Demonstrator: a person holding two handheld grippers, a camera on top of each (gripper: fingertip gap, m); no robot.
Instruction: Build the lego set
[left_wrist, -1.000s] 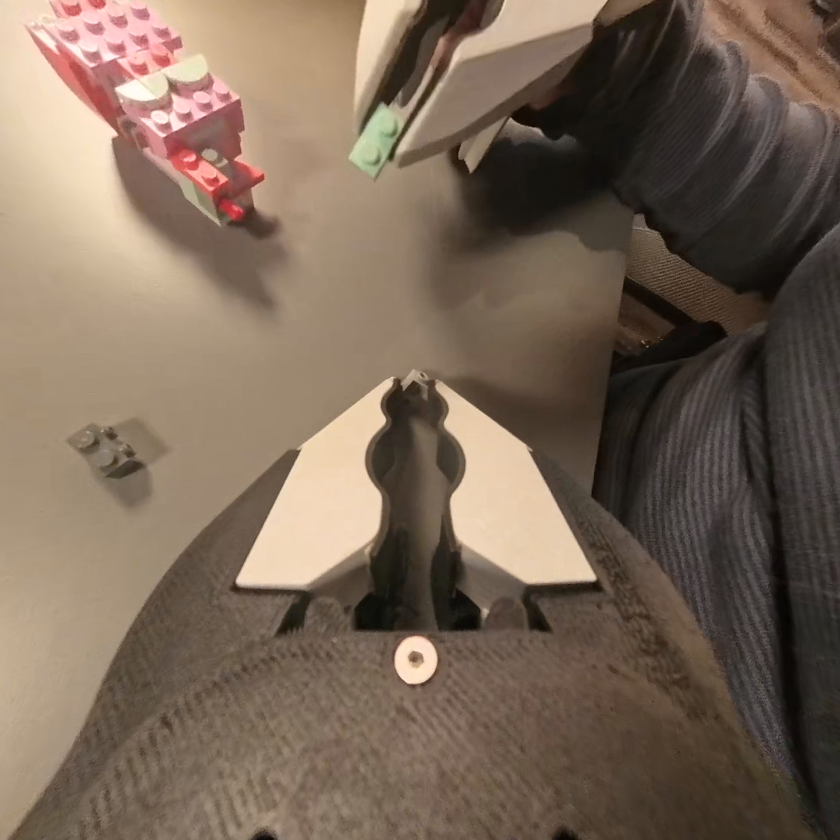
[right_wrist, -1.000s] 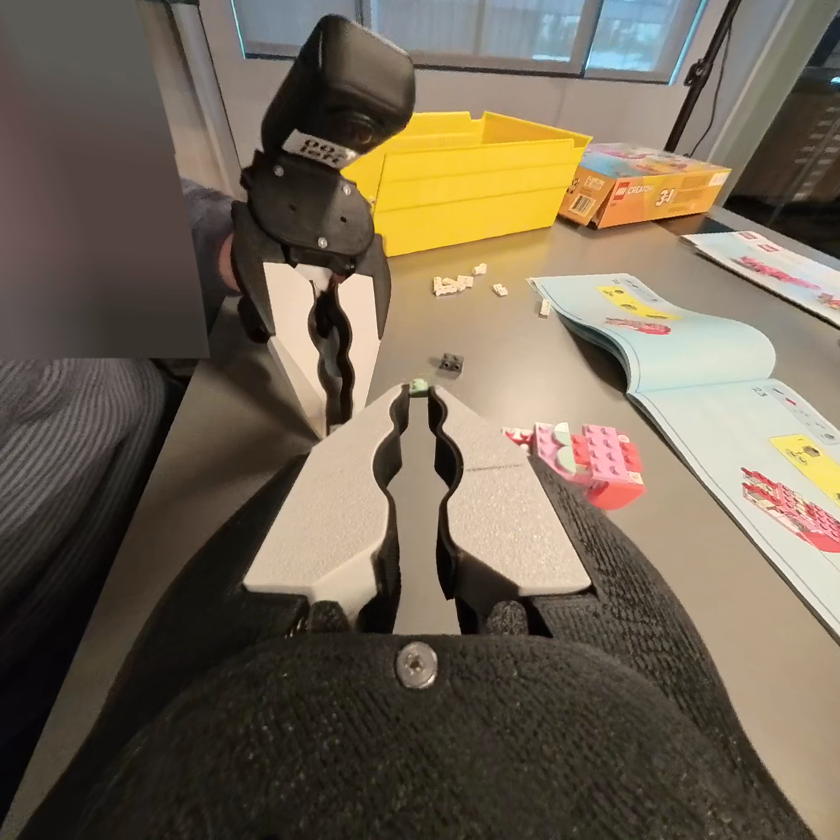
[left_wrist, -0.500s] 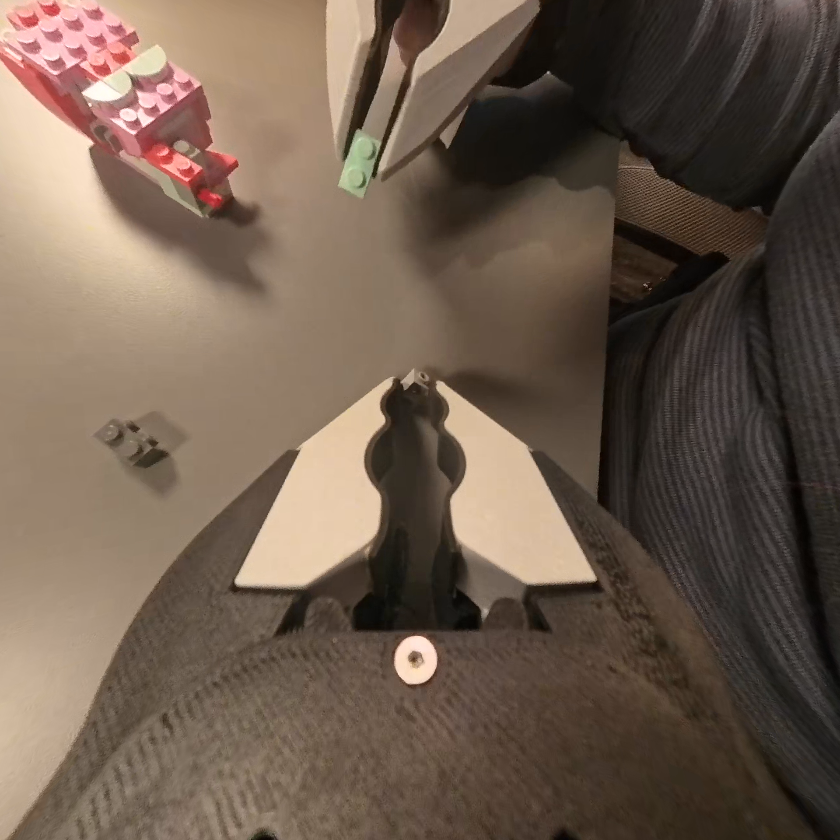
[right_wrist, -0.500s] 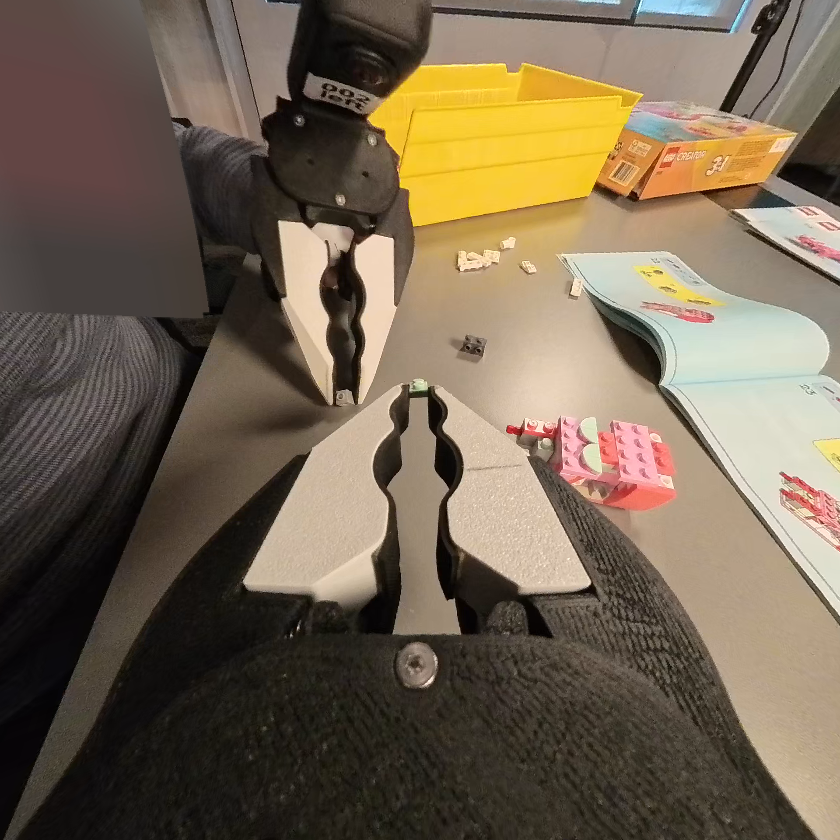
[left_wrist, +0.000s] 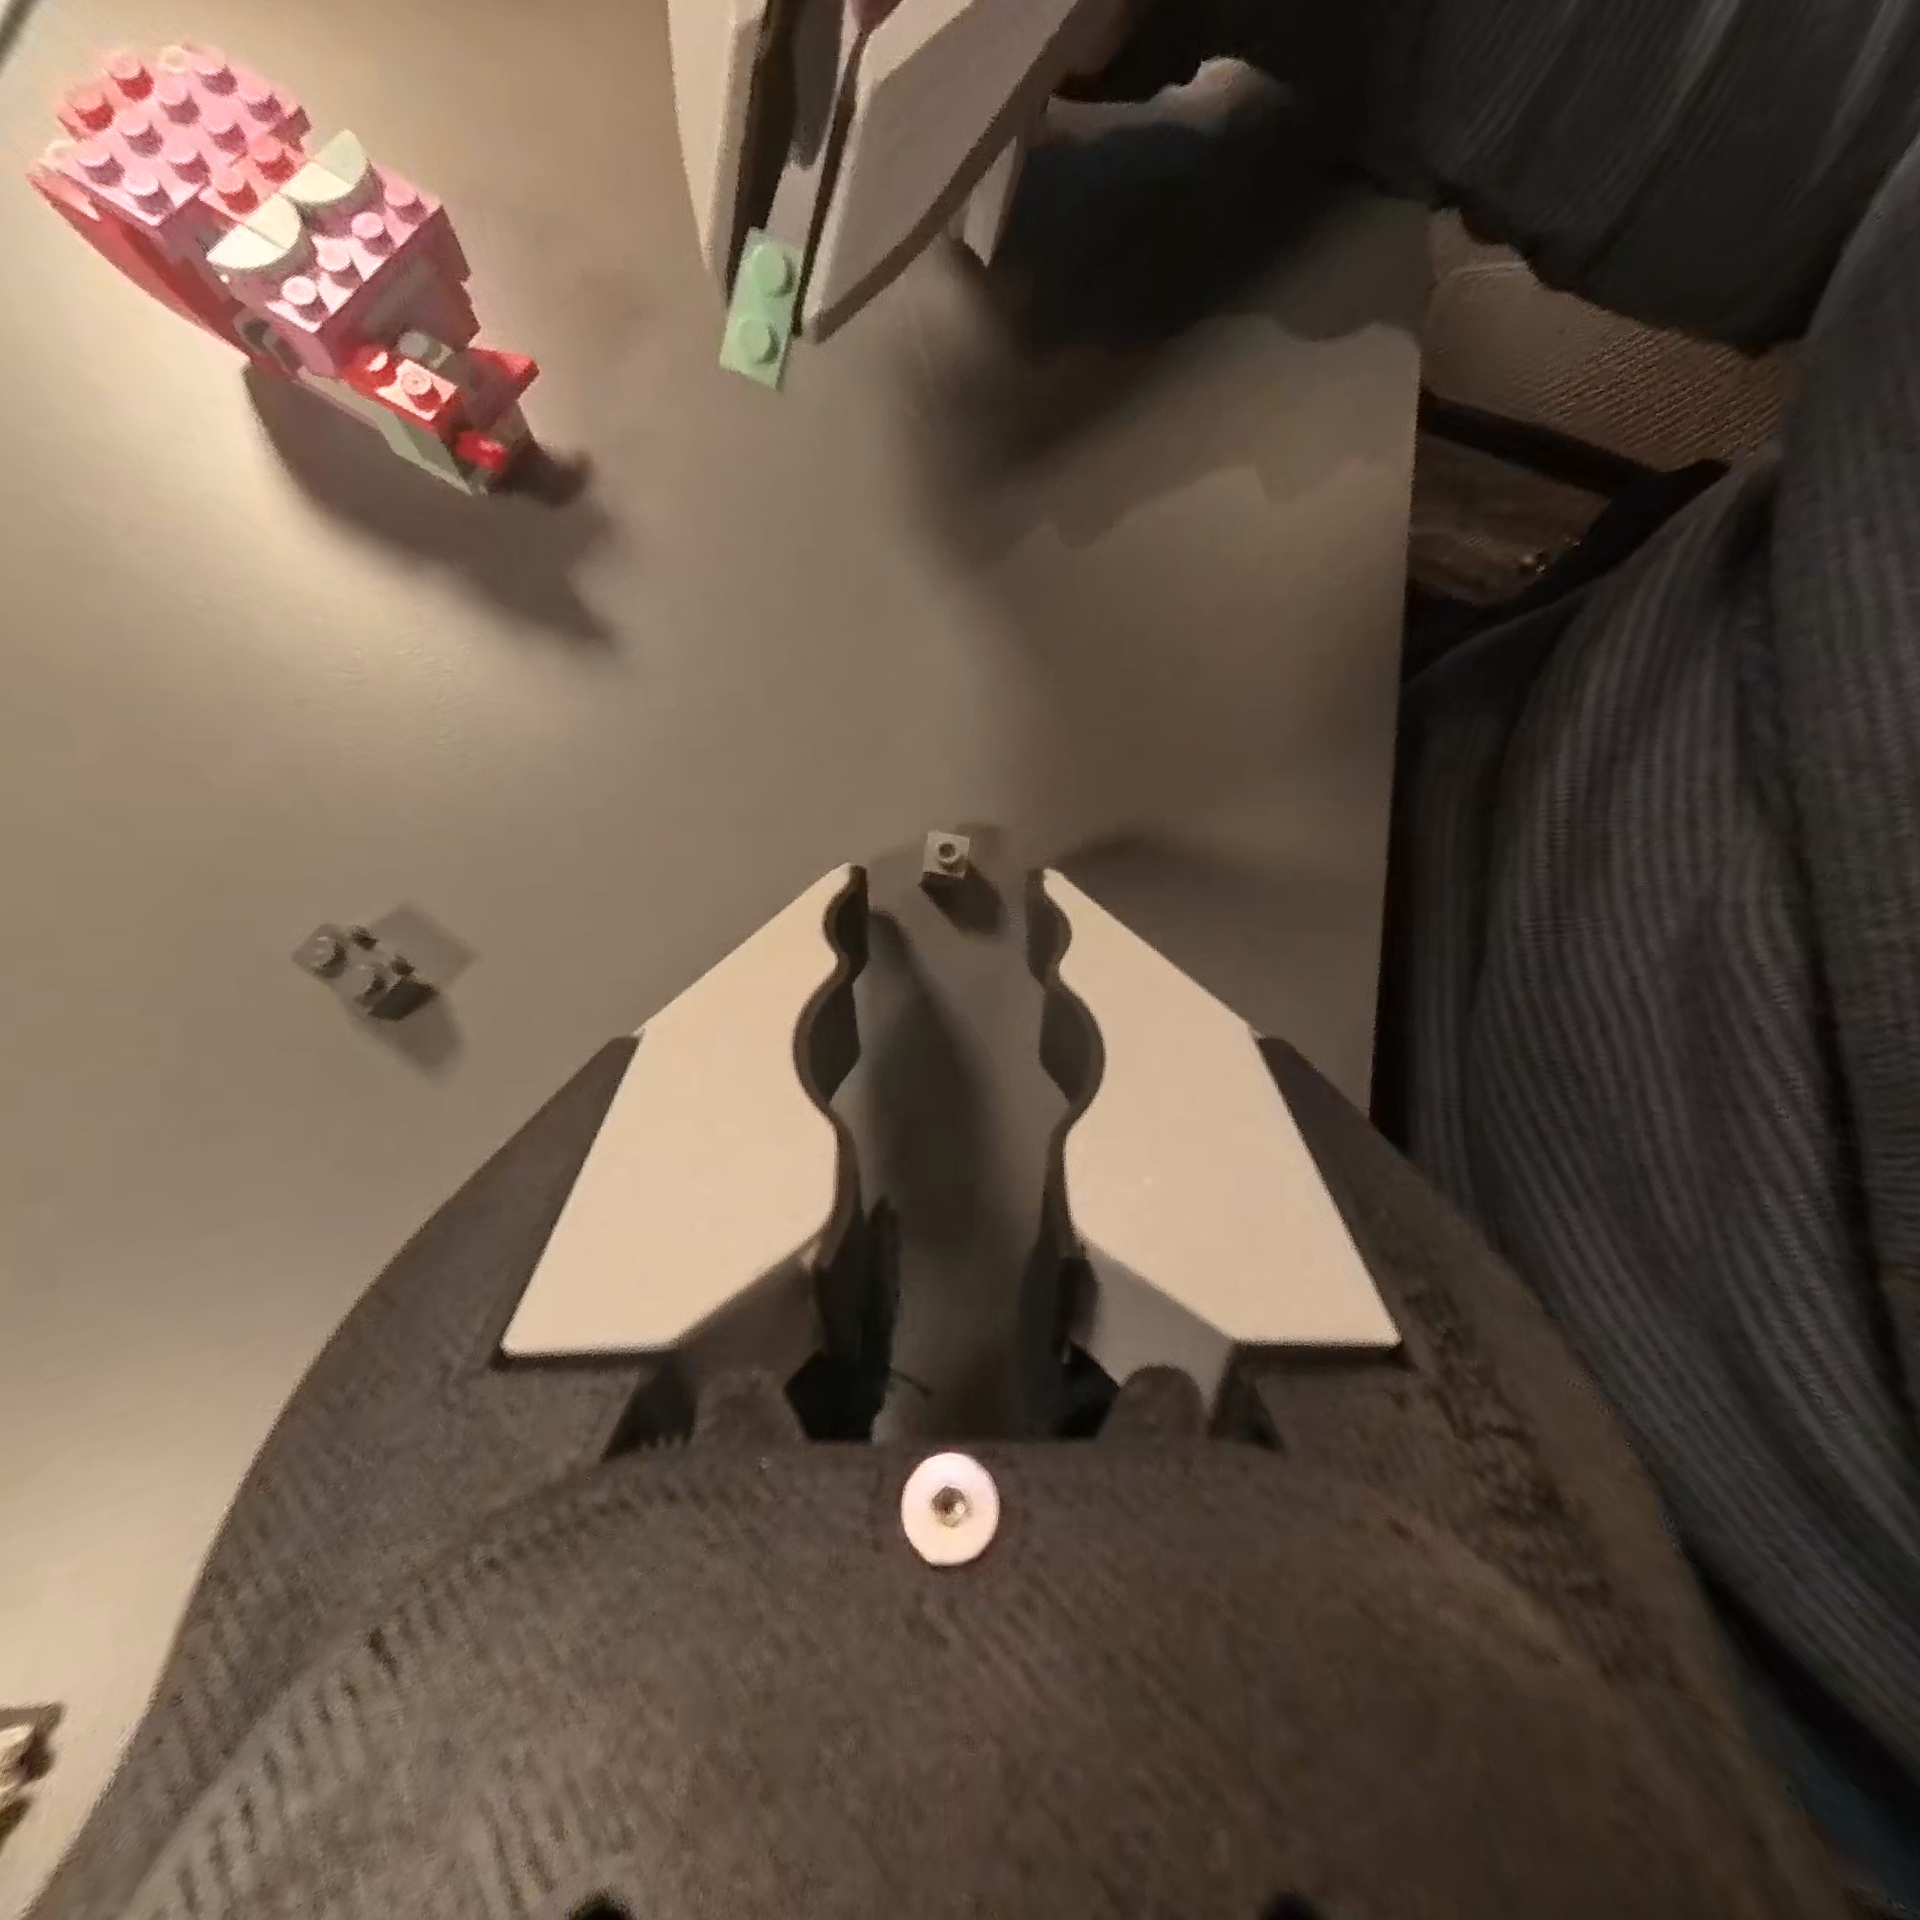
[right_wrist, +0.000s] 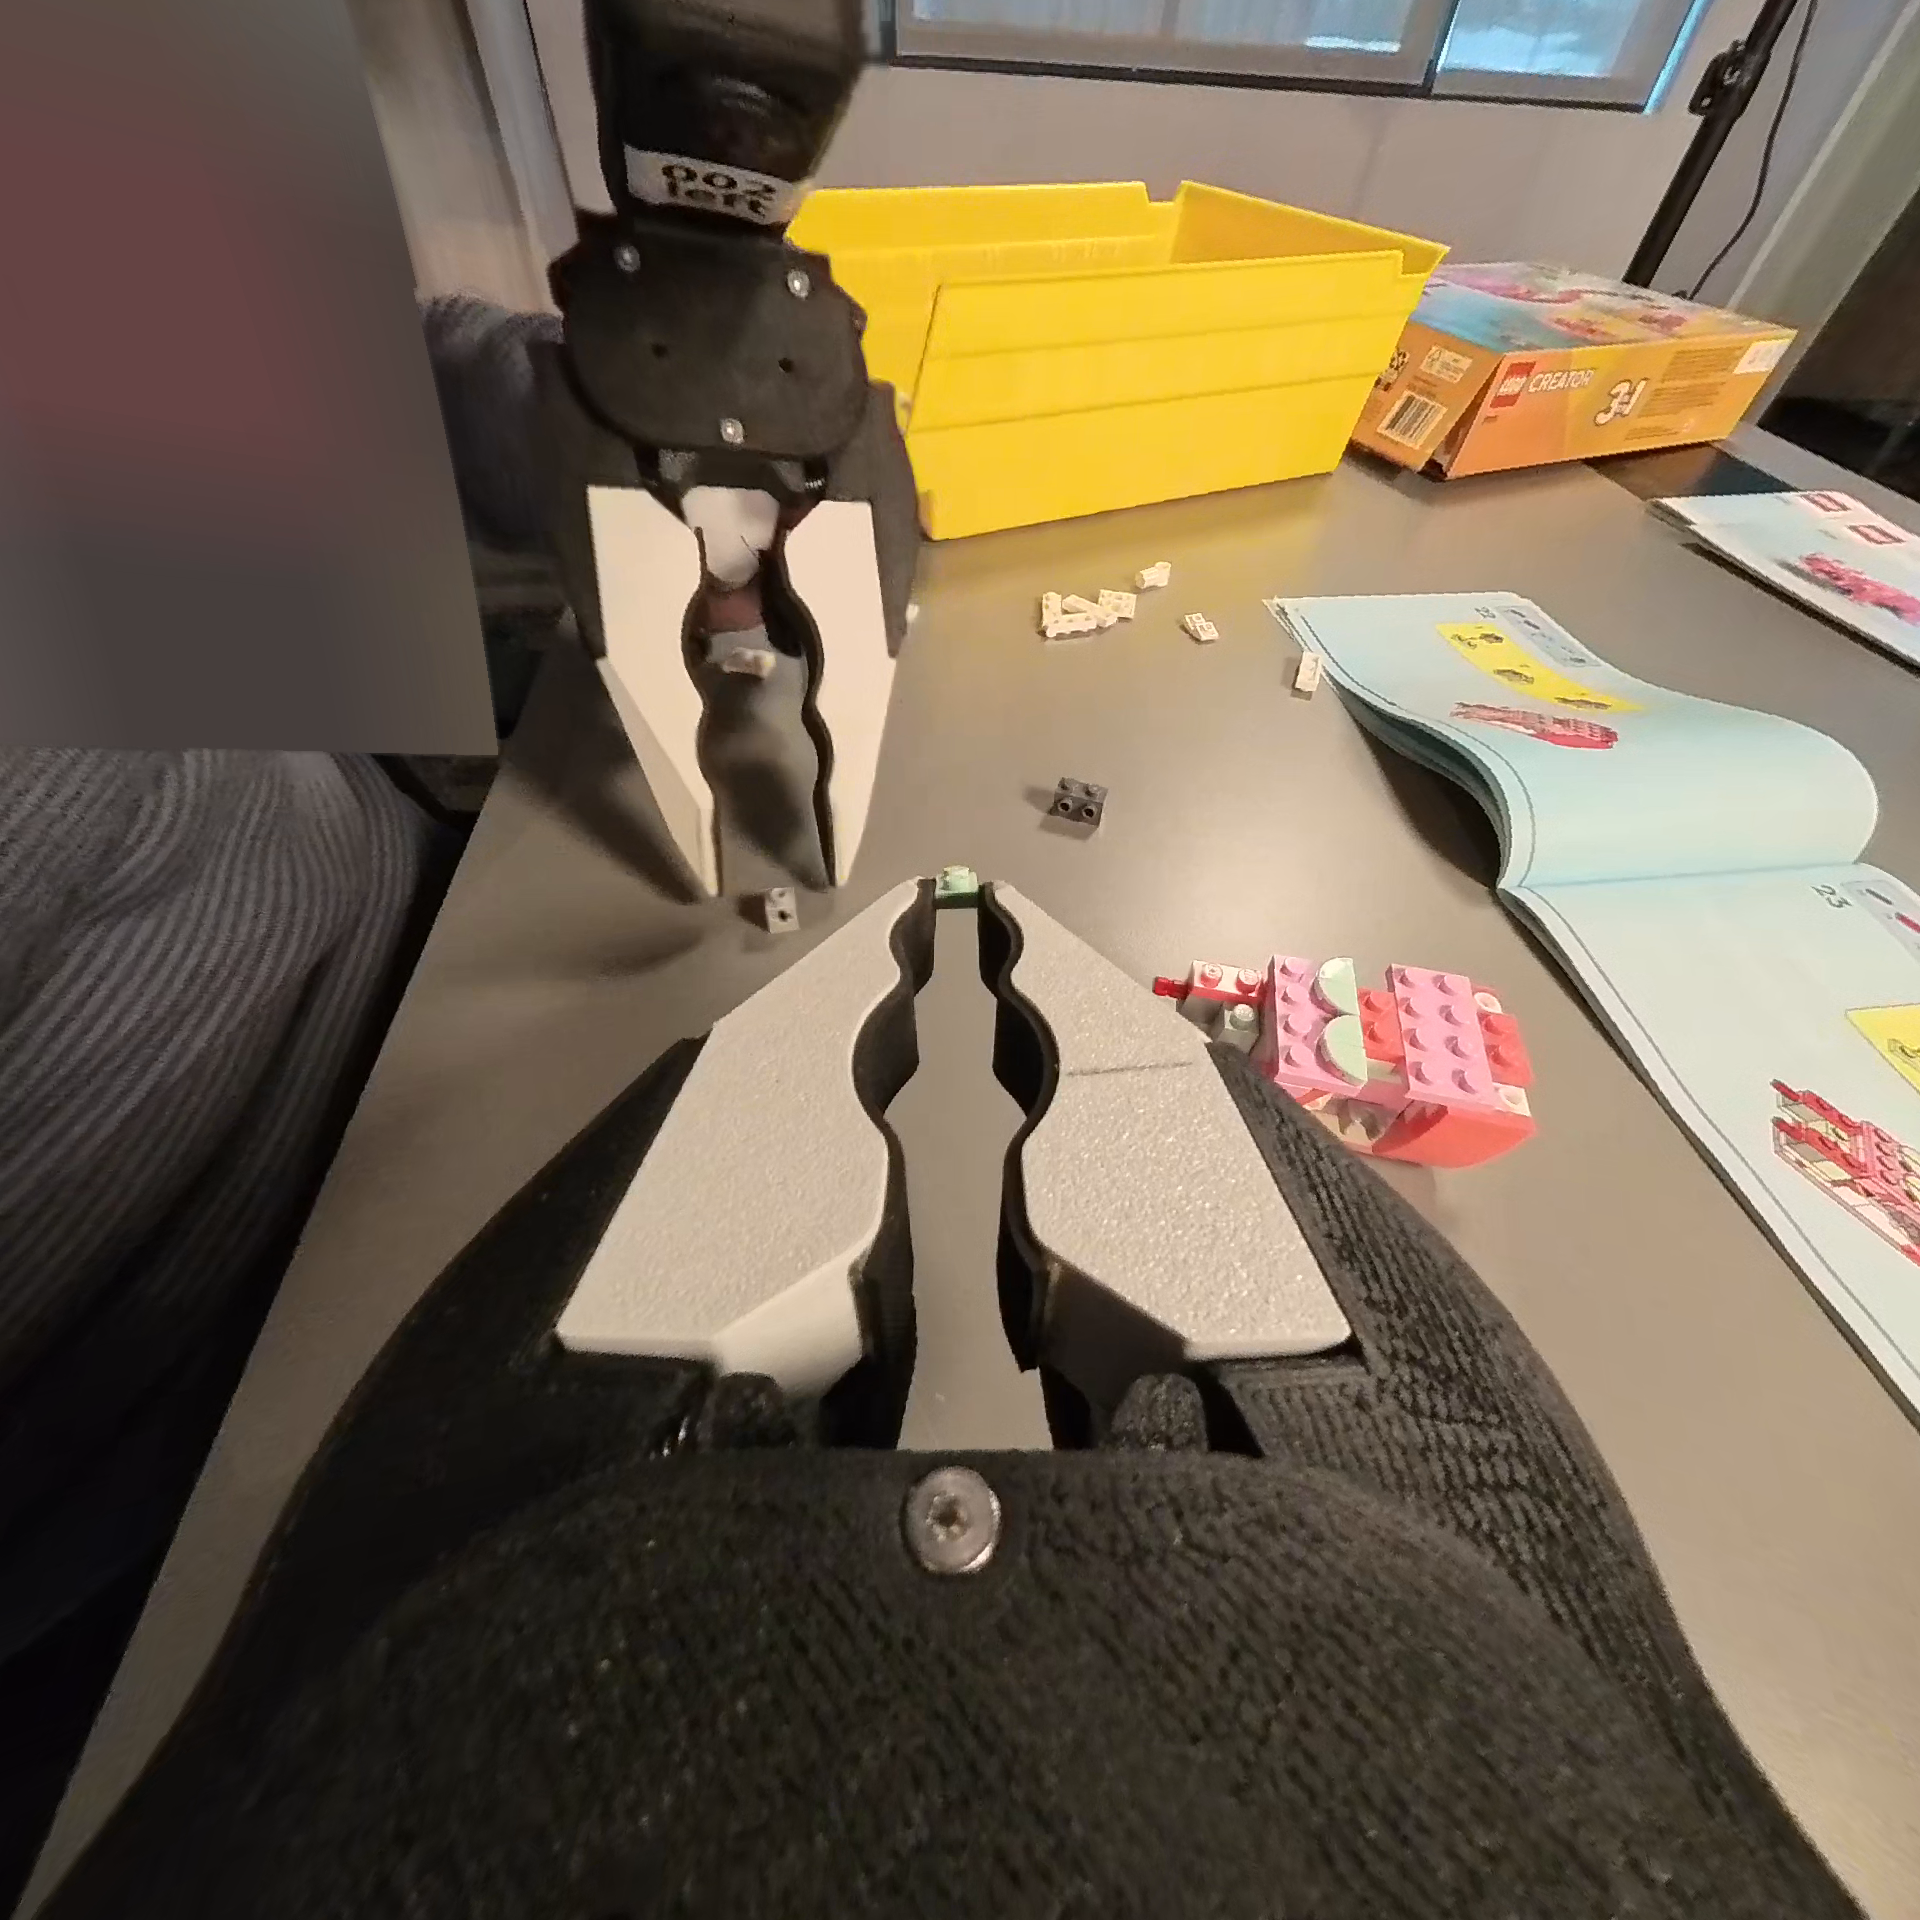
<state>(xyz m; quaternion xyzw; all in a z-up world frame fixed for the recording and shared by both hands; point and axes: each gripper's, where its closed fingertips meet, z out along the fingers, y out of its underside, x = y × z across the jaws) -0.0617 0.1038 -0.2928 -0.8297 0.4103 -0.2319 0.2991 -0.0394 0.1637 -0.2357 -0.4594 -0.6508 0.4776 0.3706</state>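
My left gripper (left_wrist: 948, 883) is open, tips down at the table near its edge. A small grey one-stud brick (left_wrist: 951, 857) lies on the table between the fingertips, and neither pad touches it. It also shows in the right wrist view (right_wrist: 777, 911), just below the left gripper (right_wrist: 769, 883). My right gripper (right_wrist: 956, 896) is shut on a light green two-stud plate (right_wrist: 956, 886), held above the table; the plate sticks out of the tips in the left wrist view (left_wrist: 764, 307). The pink and red build (right_wrist: 1382, 1049) lies on the table to the right.
A dark grey brick (right_wrist: 1077, 802) lies beyond the grippers. Small white pieces (right_wrist: 1091, 613), an open instruction booklet (right_wrist: 1662, 831), a yellow bin (right_wrist: 1122, 353) and the set's box (right_wrist: 1579, 374) are farther back. The table edge (left_wrist: 1392, 727) and a person's leg are close by. Left tips to right tips: about 9 cm.
My left gripper has opened and the small grey brick it held now lies on the table between its tips. The right gripper still holds the green plate and has come nearer.
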